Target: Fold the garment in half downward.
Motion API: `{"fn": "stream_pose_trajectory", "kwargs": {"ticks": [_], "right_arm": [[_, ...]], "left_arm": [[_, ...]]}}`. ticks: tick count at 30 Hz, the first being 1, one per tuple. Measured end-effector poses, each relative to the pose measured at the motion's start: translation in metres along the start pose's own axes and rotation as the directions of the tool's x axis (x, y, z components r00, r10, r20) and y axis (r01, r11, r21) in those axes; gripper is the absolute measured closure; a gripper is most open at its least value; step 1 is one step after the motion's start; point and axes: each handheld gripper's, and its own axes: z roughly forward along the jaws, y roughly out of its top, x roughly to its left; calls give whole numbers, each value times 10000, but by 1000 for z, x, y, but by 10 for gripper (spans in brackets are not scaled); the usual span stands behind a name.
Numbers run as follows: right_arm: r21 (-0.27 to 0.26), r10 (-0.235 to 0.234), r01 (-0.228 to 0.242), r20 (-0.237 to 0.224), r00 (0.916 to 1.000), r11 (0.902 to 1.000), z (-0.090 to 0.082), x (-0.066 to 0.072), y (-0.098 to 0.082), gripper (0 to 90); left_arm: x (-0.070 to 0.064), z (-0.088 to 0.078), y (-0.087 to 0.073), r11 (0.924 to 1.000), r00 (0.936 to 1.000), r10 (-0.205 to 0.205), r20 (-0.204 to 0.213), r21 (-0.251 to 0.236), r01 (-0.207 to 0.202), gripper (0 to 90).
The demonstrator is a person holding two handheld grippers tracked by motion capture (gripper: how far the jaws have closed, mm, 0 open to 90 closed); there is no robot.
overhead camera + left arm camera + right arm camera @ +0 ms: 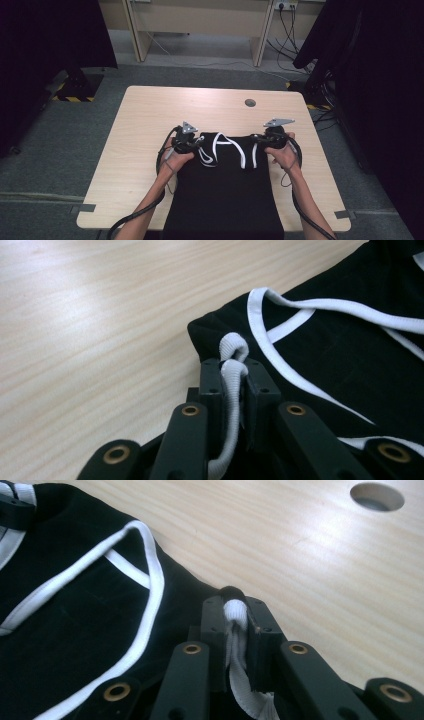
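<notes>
Where jaws pinch white trim [231, 371], the black garment's [225, 195] near end is cropped

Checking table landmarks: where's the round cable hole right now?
In the high view the round hole sits in the table top's far-right part, beyond the black garment and just left of the right gripper.
</notes>
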Motion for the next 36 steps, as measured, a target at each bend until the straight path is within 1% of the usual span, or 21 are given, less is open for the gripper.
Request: {"fn": "stream_pose_trajectory", "kwargs": {"ticks": [2, 4, 6, 9, 11, 13, 15, 17, 18, 19, 20, 23, 26, 29, 31, 33, 36], "right_arm": [[-103, -2, 2, 34, 10000, 9999, -2, 1, 4, 812], [-151, -55, 56, 71, 10000, 9999, -3, 1, 8, 812], [-194, -59, 62, 113, 9999, 9998, -4, 1, 13, 813], [-221, -93, 97, 185, 9998, 9997, -4, 0, 19, 813], [-265, -101, 108, 258, 9996, 9996, -3, -1, 24, 813], [-375, -67, 78, 302, 9995, 9993, -1, -3, 29, 813], [-374, 7, 5, 303, 9995, 9993, 1, -6, 33, 813], [-414, 2, 14, 375, 9993, 9991, 2, -7, 38, 812], [-446, 11, 7, 408, 9992, 9990, 2, -7, 40, 813], [-501, -4, 26, 455, 9990, 9987, 2, -9, 44, 813], [-573, -10, 36, 451, 9990, 9983, 2, -10, 46, 812], [-801, 161, -127, 413, 9990, 9967, -2, -14, 56, 813], [-996, 93, -49, 434, 9990, 9950, -10, -13, 65, 813], [-1289, -123, 162, 313, 9994, 9915, -19, -6, 68, 813], [-1586, -288, 314, 186, 9994, 9869, -27, 0, 67, 813], [-1801, -612, 598, -21, 9981, 9818, -33, 9, 59, 813], [-1830, -998, 937, -243, 9947, 9786, -38, 22, 43, 813]], "left_arm": [[0, 1, 4, 9999, 9999, -87, -59, -58, 87, 803], [0, 3, 8, 10000, 9998, 4, -177, -92, -6, 802], [2, 4, 12, 9999, 9998, -8, -189, -157, 5, 802], [6, 5, 20, 9994, 9994, -259, -249, -247, 253, 802], [10, 7, 26, 9990, 9989, -340, -336, -285, 330, 802], [12, 10, 32, 9986, 9981, -497, -370, -201, 490, 802], [14, 14, 38, 9990, 9981, -448, -414, 4, 448, 802], [17, 16, 44, 9984, 9973, -556, -485, -55, 554, 802], [19, 15, 48, 9972, 9962, -731, -481, -175, 723, 802], [20, 15, 50, 9966, 9954, -795, -527, -243, 783, 802], [22, 14, 53, 9963, 9949, -823, -576, -299, 807, 802], [25, 7, 61, 9963, 9941, -777, -760, -428, 746, 802], [27, -5, 68, 9934, 9941, -872, -643, -797, 820, 802], [26, -19, 68, 9902, 9946, -929, -456, -1086, 875, 802], [22, -26, 64, 9924, 9966, -634, -517, -1087, 575, 802], [16, -34, 56, 9920, 9988, -337, -357, -1232, 290, 801], [8, -43, 41, 9899, 9997, -187, -172, -1409, 161, 801]]}}
